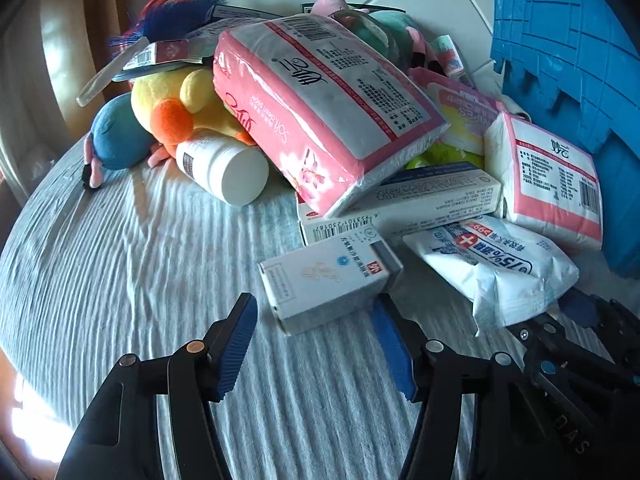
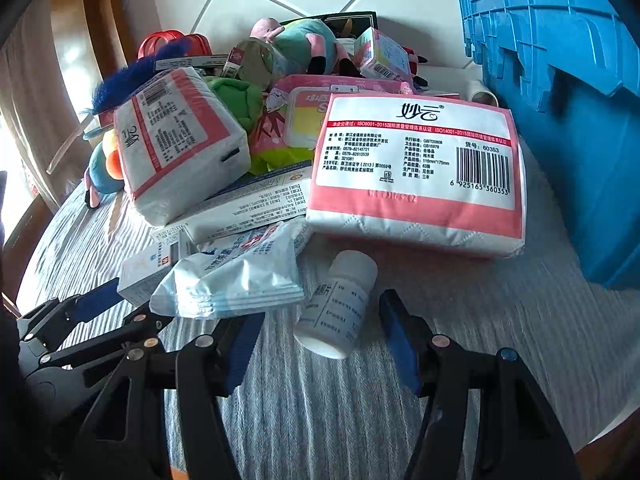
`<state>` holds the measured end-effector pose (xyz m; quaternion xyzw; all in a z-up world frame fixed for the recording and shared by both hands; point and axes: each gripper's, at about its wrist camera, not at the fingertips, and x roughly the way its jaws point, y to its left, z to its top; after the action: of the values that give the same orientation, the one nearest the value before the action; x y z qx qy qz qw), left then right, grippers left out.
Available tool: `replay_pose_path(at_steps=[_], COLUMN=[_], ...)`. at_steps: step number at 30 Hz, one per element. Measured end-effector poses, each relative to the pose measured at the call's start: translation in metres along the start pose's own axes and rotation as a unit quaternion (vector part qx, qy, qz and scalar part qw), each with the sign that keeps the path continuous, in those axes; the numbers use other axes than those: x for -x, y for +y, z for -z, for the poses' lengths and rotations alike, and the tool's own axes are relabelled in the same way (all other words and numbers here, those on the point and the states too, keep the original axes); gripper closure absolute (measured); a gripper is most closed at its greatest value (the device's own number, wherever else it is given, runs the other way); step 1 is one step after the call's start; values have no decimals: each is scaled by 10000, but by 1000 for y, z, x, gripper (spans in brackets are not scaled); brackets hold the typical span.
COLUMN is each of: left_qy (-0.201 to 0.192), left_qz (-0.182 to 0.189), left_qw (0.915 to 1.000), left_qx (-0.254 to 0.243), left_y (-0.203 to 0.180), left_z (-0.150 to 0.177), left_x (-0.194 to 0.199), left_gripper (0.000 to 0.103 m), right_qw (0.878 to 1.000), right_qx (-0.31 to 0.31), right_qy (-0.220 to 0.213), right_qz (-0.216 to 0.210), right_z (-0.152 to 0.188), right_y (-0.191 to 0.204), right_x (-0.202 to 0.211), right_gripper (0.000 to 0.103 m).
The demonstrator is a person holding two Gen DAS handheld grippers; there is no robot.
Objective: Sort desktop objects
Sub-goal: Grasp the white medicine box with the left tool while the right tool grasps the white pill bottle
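Observation:
A heap of packs, boxes, bottles and plush toys lies on a grey striped cloth [image 1: 120, 264]. In the left wrist view my left gripper [image 1: 314, 303] is open. The near end of a small white box [image 1: 328, 280] reaches between its tips, with a gap showing beside the left pad. In the right wrist view my right gripper [image 2: 322, 306] is open around a small white bottle [image 2: 338, 304]. The bottle lies on its side with its base towards me, and neither pad presses on it. A white wipes pack [image 2: 240, 276] lies just left of the bottle.
A blue plastic crate [image 2: 560, 80] stands on the right. Two pink tissue packs [image 1: 320, 108] [image 2: 416, 168] rest on the heap, over a long white box [image 1: 400, 204]. Another white bottle [image 1: 224, 168] and a yellow plush duck [image 1: 172, 96] lie on the left.

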<state>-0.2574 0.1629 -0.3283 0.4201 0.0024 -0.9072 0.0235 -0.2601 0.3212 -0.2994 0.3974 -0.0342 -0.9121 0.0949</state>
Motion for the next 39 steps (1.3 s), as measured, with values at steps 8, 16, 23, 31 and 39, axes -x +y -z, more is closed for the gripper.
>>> replay_pose_path(at_steps=[8,16,23,31,39], left_qy=[35,308,465,75,438], left_qz=[44,-2,173,155,55], left_qw=[9997,9992,9988,9996,9990], left_qx=[-238,-239,-46,-219,-79], left_y=[-9,-6,14,26,42], left_z=[-4,-5,-4,-14,-3], left_x=[1,6,10,25,6], left_gripper=[68,89,101,53,47], right_qw=[9998,9990,9985,9988,9989], right_qx=[-97,-41,-106,-23,-78], right_qy=[138,335,467,438,401], right_qz=[119,286,264,202,219], right_z=[-6,-12,-12,-8,-7], right_y=[-5,0,-7,-11,-11], right_x=[-2,-7,-4,0,0], right_gripper=[58,59,68,68,67])
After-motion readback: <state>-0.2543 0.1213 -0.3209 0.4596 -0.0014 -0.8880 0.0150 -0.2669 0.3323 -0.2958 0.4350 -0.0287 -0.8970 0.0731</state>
